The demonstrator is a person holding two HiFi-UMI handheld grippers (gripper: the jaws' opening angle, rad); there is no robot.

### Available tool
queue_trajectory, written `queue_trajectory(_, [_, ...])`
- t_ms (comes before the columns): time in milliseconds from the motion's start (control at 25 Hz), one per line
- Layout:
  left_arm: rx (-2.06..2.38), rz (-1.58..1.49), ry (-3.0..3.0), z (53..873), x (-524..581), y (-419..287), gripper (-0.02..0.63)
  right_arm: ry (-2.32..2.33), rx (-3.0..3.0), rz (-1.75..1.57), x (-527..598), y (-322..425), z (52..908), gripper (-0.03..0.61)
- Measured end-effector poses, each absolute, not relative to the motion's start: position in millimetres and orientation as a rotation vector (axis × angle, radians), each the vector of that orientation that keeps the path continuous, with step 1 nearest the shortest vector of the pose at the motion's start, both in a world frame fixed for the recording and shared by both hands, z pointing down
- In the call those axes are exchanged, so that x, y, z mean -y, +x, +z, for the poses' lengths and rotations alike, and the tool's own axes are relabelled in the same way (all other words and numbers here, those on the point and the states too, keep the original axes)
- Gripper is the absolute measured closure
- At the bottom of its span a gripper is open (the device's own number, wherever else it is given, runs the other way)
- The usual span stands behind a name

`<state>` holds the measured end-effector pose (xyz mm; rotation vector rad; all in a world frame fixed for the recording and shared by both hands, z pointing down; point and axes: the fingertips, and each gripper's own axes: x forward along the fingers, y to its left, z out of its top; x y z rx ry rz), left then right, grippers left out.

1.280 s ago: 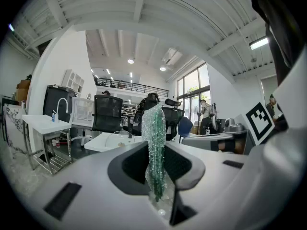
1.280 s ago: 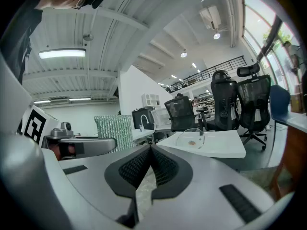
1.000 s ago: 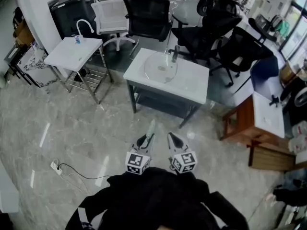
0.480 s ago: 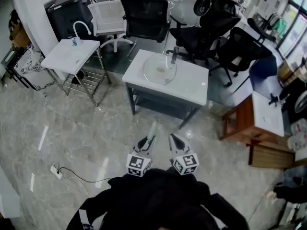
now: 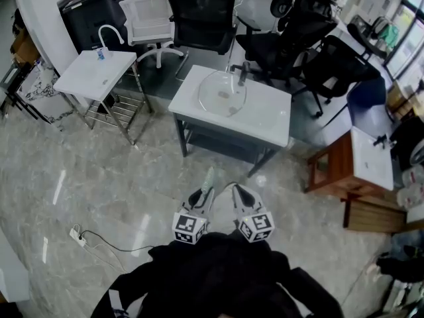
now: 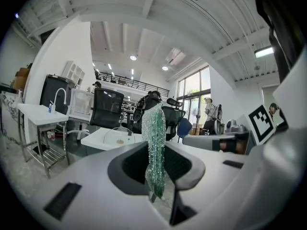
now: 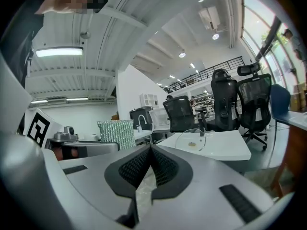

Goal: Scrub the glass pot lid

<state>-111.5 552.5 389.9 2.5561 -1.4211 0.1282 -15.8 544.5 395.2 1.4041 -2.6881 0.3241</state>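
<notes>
left gripper [image 6: 156,151] clamping scrubber [image 6: 154,123], right gripper [image 7: 150,151] closed

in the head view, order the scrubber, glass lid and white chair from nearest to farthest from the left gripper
1. Scrubber, held in the left gripper.
2. Glass lid, on the table ahead.
3. White chair, far back, left.

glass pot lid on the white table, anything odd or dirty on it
Yes: a small brownish smudge sits near the middle of the glass pot lid on the white table; the rest of the glass looks clear.
</notes>
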Motion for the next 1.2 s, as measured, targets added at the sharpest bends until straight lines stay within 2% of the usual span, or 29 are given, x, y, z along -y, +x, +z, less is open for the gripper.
queue_trajectory(600, [1.450, 0.155, 2.560, 394.6, -453.3, -118.6, 0.543, 1.445, 2.689, 0.339, -446.6, -13.6, 403.9, 0.575])
queue_trajectory(1200, [1.450, 0.207, 2.591, 379.7, -270.3, -75.8, 0.543, 1.404, 2.716, 0.344, -257.2, 21.9, 384.1, 0.575])
